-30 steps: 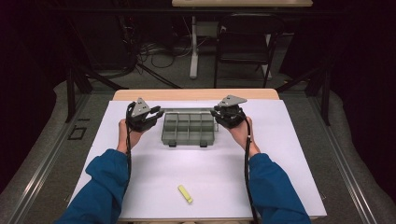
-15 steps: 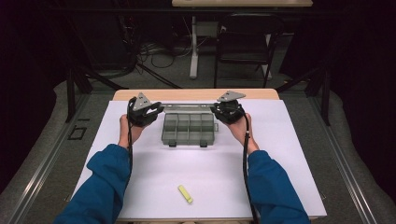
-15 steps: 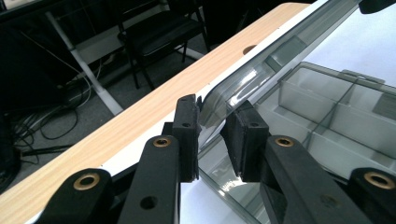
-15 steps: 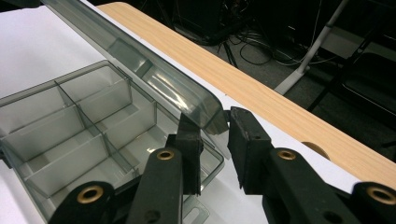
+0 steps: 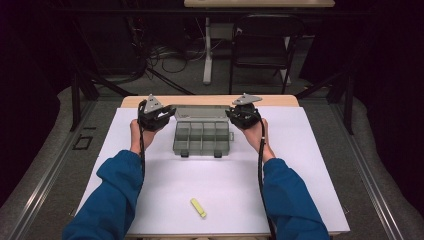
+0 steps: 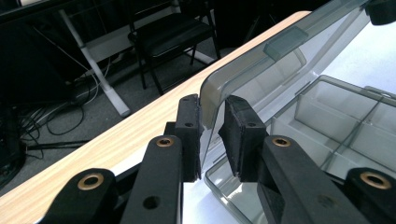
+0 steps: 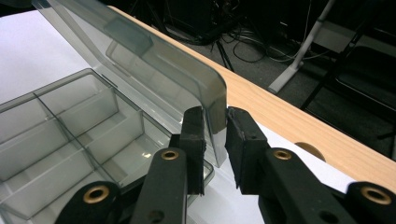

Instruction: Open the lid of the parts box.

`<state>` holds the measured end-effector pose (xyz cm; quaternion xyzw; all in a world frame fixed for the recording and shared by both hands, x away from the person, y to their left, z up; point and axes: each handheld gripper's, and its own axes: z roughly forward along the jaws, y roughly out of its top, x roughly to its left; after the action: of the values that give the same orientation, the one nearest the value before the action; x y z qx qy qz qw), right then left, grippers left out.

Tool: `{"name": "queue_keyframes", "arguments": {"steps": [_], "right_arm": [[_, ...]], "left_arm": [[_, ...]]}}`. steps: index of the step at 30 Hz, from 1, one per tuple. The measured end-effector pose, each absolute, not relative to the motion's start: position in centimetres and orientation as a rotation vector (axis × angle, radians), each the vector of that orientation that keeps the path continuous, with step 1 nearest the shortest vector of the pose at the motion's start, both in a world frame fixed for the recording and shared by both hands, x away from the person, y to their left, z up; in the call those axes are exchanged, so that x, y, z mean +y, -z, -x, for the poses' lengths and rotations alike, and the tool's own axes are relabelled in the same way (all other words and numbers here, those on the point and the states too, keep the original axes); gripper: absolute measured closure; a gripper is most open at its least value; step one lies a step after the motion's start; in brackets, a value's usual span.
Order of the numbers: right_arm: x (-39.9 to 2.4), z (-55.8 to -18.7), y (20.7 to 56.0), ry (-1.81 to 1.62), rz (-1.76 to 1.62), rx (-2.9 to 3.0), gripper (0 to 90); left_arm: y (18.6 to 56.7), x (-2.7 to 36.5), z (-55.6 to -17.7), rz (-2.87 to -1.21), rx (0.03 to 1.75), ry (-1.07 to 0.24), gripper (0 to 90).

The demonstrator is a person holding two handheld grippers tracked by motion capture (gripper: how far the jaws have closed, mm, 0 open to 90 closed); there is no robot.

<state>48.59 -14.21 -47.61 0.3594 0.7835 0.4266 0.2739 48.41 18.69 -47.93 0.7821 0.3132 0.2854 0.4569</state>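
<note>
A smoky grey compartment box (image 5: 202,142) sits at the back middle of the white sheet, its clear lid (image 5: 202,112) raised behind the empty compartments. My left gripper (image 5: 167,116) holds the lid's left corner, my right gripper (image 5: 231,115) its right corner. In the left gripper view the lid (image 6: 289,60) rises from between the pads of the left gripper (image 6: 212,105), over the box (image 6: 336,121). In the right gripper view the right gripper (image 7: 215,116), whose jaws have just been closing, pinches the lid (image 7: 154,60) at its rounded corner, above the box (image 7: 70,121).
A small yellow piece (image 5: 198,208) lies near the front edge of the white sheet (image 5: 300,165). A strip of wooden table edge (image 5: 280,100) runs behind the box. Beyond it stand a black chair (image 5: 262,45) and a desk leg with cables on the floor.
The lid has swung up from the box, with both grippers staying at its corners. The hands have hardly shifted.
</note>
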Motion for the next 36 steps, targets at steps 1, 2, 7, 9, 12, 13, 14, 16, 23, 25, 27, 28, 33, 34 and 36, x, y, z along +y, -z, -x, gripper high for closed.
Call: {"name": "queue_keyframes", "arguments": {"steps": [1, 2, 7, 9, 12, 13, 14, 16, 23, 25, 27, 28, 33, 34, 36], "right_arm": [[-14.2, -48.7, 47.7, -1.148, -0.975, 2.105, 77.8], [-14.2, -48.8, 47.7, -1.145, -0.979, 2.103, 78.8], [-14.1, -49.2, 47.9, -1.136, -0.999, 2.09, 80.2], [-14.0, -49.3, 47.9, -1.132, -1.007, 2.084, 80.5], [-13.9, -49.5, 48.0, -1.119, -1.021, 2.08, 80.9], [-13.9, -49.5, 48.0, -1.118, -1.022, 2.077, 81.0], [-13.9, -49.6, 48.1, -1.115, -1.028, 2.076, 81.1], [-13.8, -49.7, 48.1, -1.116, -1.034, 2.072, 81.2], [-13.7, -50.1, 48.6, -1.108, -1.064, 2.061, 82.2], [-13.7, -50.2, 48.7, -1.106, -1.074, 2.06, 82.2], [-13.7, -50.3, 48.9, -1.105, -1.08, 2.058, 82.4], [-13.6, -50.4, 49.0, -1.101, -1.083, 2.058, 82.4], [-13.6, -50.6, 49.3, -1.095, -1.103, 2.054, 82.8], [-13.6, -50.7, 49.4, -1.095, -1.106, 2.051, 82.8], [-13.5, -50.8, 49.5, -1.097, -1.119, 2.048, 83.0]], "left_arm": [[47.9, 18.7, -48.5, -1.929, 0.775, -0.704, 76.0], [47.9, 18.7, -48.6, -1.931, 0.776, -0.707, 76.1], [48.0, 18.6, -48.9, -1.925, 0.785, -0.713, 76.4], [48.1, 18.5, -49.1, -1.923, 0.788, -0.72, 76.5], [48.2, 18.4, -49.3, -1.925, 0.802, -0.724, 76.8], [48.4, 18.4, -49.4, -1.93, 0.807, -0.726, 76.9], [48.6, 18.3, -49.5, -1.932, 0.815, -0.725, 76.9], [48.9, 18.3, -49.7, -1.927, 0.824, -0.725, 77.7], [49.6, 18.1, -50.1, -1.921, 0.853, -0.732, 80.5], [49.8, 18.1, -50.3, -1.911, 0.86, -0.728, 80.5], [50.0, 18.1, -50.4, -1.914, 0.865, -0.726, 80.9], [50.1, 18.1, -50.4, -1.917, 0.867, -0.726, 81.2], [50.6, 18.0, -50.7, -1.919, 0.884, -0.725, 81.9], [50.7, 18.0, -50.8, -1.919, 0.886, -0.725, 82.1], [50.8, 17.9, -50.9, -1.911, 0.89, -0.725, 82.4]]}}
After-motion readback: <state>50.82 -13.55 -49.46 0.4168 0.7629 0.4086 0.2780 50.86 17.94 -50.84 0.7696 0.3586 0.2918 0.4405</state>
